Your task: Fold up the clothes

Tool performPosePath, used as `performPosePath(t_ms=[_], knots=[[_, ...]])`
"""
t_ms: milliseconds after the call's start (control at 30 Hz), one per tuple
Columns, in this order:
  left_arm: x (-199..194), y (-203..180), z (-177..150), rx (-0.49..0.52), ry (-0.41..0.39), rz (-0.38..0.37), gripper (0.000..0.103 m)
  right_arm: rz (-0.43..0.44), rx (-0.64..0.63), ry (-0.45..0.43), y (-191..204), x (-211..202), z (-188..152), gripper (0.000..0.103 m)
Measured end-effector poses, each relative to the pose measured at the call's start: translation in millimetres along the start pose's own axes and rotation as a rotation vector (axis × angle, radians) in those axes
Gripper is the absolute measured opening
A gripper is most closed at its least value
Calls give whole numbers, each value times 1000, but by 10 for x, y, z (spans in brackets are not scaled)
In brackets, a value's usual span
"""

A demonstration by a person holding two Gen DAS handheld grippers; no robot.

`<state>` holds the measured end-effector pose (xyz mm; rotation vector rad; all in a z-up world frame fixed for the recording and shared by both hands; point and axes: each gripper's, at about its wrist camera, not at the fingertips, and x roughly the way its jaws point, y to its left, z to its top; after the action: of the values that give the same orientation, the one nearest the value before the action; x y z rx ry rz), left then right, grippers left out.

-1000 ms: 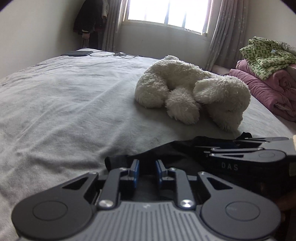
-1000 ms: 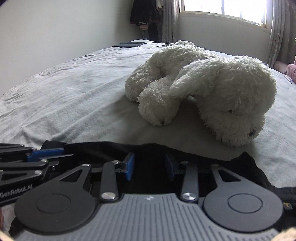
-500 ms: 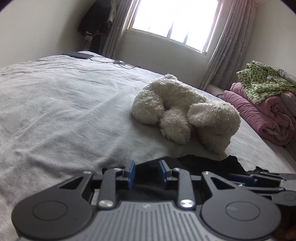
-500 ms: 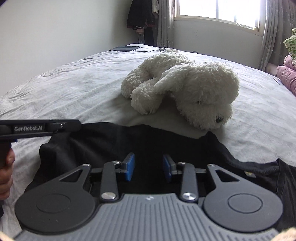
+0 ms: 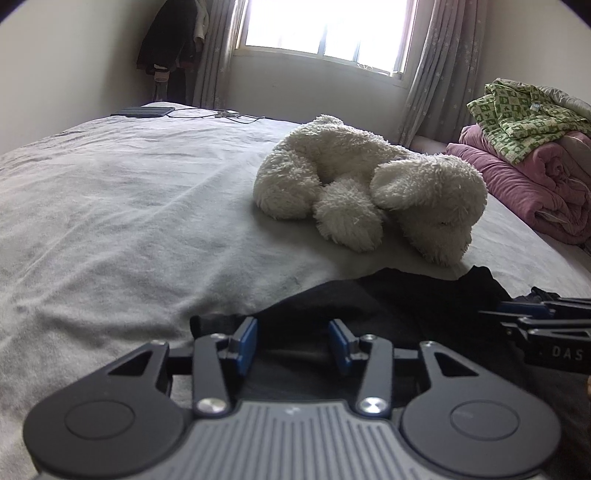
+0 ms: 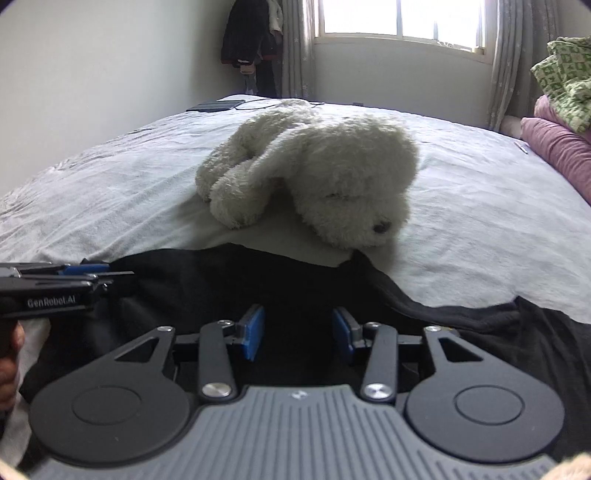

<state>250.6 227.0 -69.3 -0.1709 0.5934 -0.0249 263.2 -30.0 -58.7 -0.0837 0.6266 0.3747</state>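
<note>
- Two grippers work over one black garment (image 6: 229, 291) spread on a bed covered by a grey sheet (image 5: 122, 206).
- Behind the bed, a bright window (image 5: 325, 29) sits in the far wall with pale curtains (image 5: 439, 70) at both sides; dark clothes hang (image 5: 170, 33) in the corner to the window's left.
- A white plush dog (image 5: 369, 188) lies on the sheet, the landmark here; its head turns toward the garment.
- Beyond the plush dog, near the far bed edge, lie a flat dark device (image 5: 144, 111) and a cable (image 5: 221, 115).
- To the right of the plush dog, a rolled pink blanket (image 5: 528, 184) carries a green patterned cloth (image 5: 524, 114).
- The garment lies flat on the near side of the plush dog, its far edge close beneath the toy's head; whether they touch I cannot tell. Its long axis runs left to right across both views, one end trailing off toward the right.
- The left gripper (image 5: 293, 341) hovers low over the garment's left end; its blue pads (image 5: 246, 339) are spreading apart, with dark cloth seen below the gap and neither pad pressing on it.
- The right gripper (image 6: 297, 336) is further right along the garment, its jaws likewise widening over black cloth, clamping nothing.
- A hand (image 6: 9, 354) shows at the left edge of the right wrist view.
</note>
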Motion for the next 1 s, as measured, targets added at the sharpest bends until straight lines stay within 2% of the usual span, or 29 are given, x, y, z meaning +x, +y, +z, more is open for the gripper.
performPosePath(t_ms=[167, 300, 333, 433, 533, 700, 867, 1000], knots=[[-20, 17, 15, -22, -7, 17, 44, -133, 85, 22, -621, -428, -291, 45], [0, -18, -4, 3, -5, 40, 44, -150, 149, 69, -968, -356, -423, 46], [-2, -22, -3, 7, -6, 45, 44, -126, 176, 66, -1031, -322, -416, 48], [-25, -37, 11, 15, -8, 69, 44, -133, 184, 12, -1077, -171, -386, 48], [-94, -53, 70, 12, -12, 123, 44, -172, 116, -13, -986, -134, -390, 50], [-307, -220, 185, 26, -12, 189, 44, -127, 153, -31, -1104, -147, -404, 53], [-339, -618, 377, 5, 93, 79, 44, -122, 159, -37, -1096, -158, -389, 54], [-166, -1123, 362, 8, 146, -27, 44, -121, 160, -39, -1094, -171, -385, 54]])
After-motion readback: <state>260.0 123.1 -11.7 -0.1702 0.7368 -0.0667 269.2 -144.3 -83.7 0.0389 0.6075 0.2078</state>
